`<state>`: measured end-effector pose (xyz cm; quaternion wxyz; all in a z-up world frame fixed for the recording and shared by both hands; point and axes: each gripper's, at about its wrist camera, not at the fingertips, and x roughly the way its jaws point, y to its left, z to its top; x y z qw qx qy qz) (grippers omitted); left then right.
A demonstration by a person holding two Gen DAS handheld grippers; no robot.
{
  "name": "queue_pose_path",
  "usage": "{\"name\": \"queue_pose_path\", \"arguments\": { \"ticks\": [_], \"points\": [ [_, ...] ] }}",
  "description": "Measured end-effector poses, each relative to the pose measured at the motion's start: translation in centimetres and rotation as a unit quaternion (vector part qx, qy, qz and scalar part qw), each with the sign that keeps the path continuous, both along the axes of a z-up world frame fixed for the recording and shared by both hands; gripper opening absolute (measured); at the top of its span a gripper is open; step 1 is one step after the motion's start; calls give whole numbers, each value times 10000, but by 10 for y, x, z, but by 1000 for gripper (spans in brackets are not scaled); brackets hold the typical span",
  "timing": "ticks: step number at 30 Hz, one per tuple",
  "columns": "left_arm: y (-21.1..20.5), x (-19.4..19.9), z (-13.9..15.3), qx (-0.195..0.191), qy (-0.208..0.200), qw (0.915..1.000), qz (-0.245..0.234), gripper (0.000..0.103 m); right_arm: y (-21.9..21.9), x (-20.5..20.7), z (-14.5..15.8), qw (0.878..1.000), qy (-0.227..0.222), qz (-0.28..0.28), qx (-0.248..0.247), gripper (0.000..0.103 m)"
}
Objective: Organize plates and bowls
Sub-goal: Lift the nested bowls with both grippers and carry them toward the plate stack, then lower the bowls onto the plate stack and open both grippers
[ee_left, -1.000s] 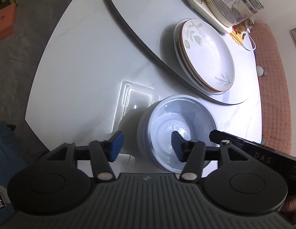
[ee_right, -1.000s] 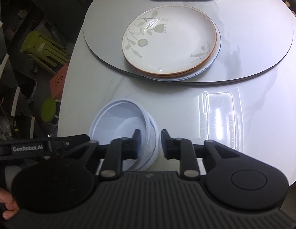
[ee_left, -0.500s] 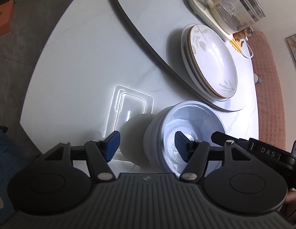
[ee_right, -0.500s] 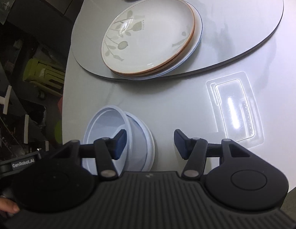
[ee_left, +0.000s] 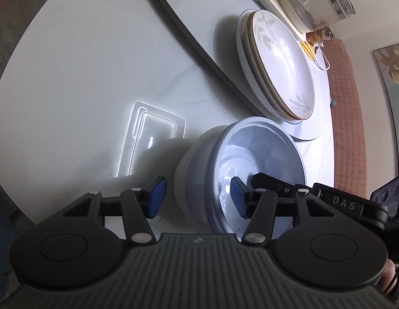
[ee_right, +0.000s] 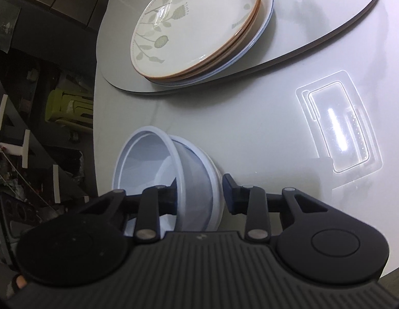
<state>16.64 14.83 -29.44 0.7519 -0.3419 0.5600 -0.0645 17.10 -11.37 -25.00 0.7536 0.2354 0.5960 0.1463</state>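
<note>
1. The bowls [ee_left: 250, 170] sit nested as a small stack at the near edge of the white table [ee_left: 83, 77], with the stacked plates [ee_left: 276, 61] farther off on the grey turntable [ee_right: 315, 25].
2. I judge the bowls to be thin, rigid, light and smooth, probably slippery, so the wall at the rim is the place to pinch; squeezing hard might flex or crack it.
3. My left gripper [ee_left: 196, 198] straddles the stack's left wall, one pad outside, one inside; its jaws are closing but gaps show, so nothing is gripped yet.
4. My right gripper [ee_right: 199, 193] straddles the right wall, its jaws closing too; the outer pad stands just clear, and the inner one is hidden behind the rim.
</note>
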Motion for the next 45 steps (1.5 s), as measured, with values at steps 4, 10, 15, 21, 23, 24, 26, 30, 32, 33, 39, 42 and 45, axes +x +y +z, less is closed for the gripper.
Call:
{"name": "queue_pose_path", "arguments": {
  "ticks": [4, 10, 15, 21, 23, 24, 26, 30, 32, 33, 39, 42, 45],
  "points": [
    [5, -2, 5, -78, -89, 9998, 134, 60, -4, -2, 7, 9999, -133, -11, 35, 35],
    [5, 2, -4, -254, 30, 9996, 116, 60, -4, -1, -1, 10000, -45, -20, 77, 33],
    [3, 7, -11, -425, 83, 9990, 133, 60, -1, 1, -15, 9997, 163, -69, 192, 30],
    [6, 8, -13, -362, 116, 9991, 169, 51, 0, 2, -17, 9997, 169, -74, 165, 24],
    [6, 9, -12, -312, 113, 9993, 146, 51, 2, 2, -16, 9998, 149, -38, 159, 24],
    [6, 9, -11, -289, 119, 9994, 135, 50, 2, 3, -15, 9998, 146, -27, 160, 24],
    [7, 8, -10, -252, 153, 9995, 126, 49, 4, 3, -11, 9998, 144, -9, 134, 24],
    [6, 9, -2, -184, 149, 9997, 62, 49, 4, 4, 0, 9999, 62, 8, 124, 24],
    [5, 11, 4, -147, 142, 9998, 25, 49, 4, 4, 5, 9999, 37, 1, 128, 24],
    [5, 11, 7, -141, 144, 9998, 19, 49, 3, 4, 8, 9999, 51, -23, 133, 24],
    [4, 17, 31, -116, 108, 9999, -34, 49, -2, 1, 34, 9998, 31, -178, 103, 24],
    [3, 23, 51, -48, -57, 10000, -66, 49, -2, 4, 54, 9997, -66, -234, 84, 24],
    [3, 32, 69, -7, -186, 9998, -67, 49, -5, 11, 70, 9993, -147, -318, 158, 24]
  ]
}}
